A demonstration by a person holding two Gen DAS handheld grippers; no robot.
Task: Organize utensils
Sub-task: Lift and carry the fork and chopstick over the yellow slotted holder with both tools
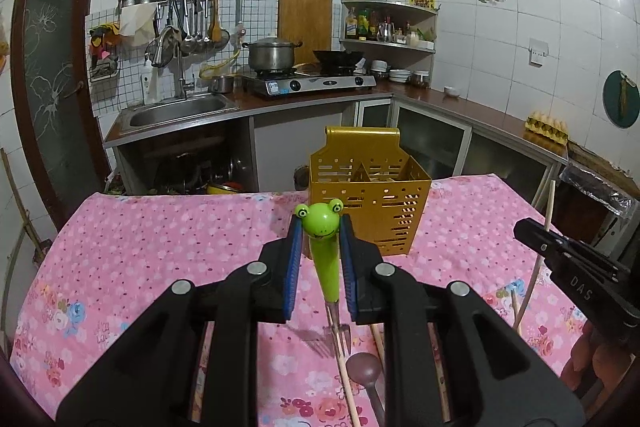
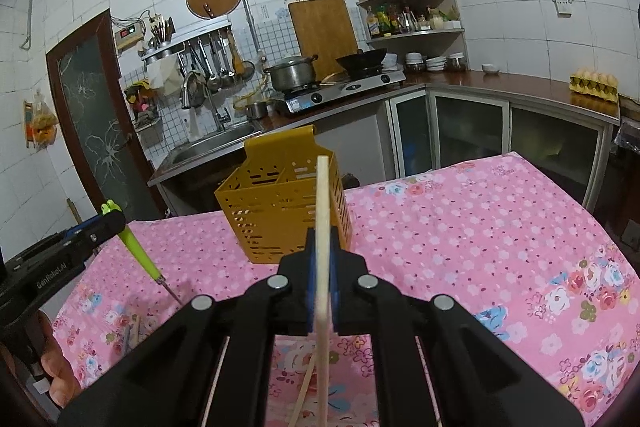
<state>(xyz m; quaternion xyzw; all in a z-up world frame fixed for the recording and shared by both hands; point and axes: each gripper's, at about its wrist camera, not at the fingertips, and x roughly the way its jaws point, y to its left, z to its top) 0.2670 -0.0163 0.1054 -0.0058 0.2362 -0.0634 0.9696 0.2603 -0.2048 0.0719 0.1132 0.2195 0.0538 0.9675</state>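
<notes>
The left gripper point(image 1: 321, 227) grasps a fork point(image 1: 325, 259) whose bright green plastic handle ends in a cartoon frog head with two round eyes; its fingers point(image 1: 294, 259) press on the head and upper handle, and the metal tines hang down just above the pink flowered cloth that covers the tabletop point(image 1: 160, 247). The right gripper point(image 2: 322, 255) is clenched on a pale wooden chopstick point(image 2: 323, 227), held nearly upright so that its squared tip rises in front of the caddy. That caddy point(image 1: 368, 203), a mustard-yellow metal box with slotted walls and a raised back plate, stands on the far side of the cloth, near the middle. Inner dividers split it into compartments; what lies in them cannot be made out through the slots. On the near part of the tabletop, below the left gripper, lie a dark spoon point(image 1: 364, 371) and more wooden chopsticks point(image 1: 348, 383), loosely side by side.
</notes>
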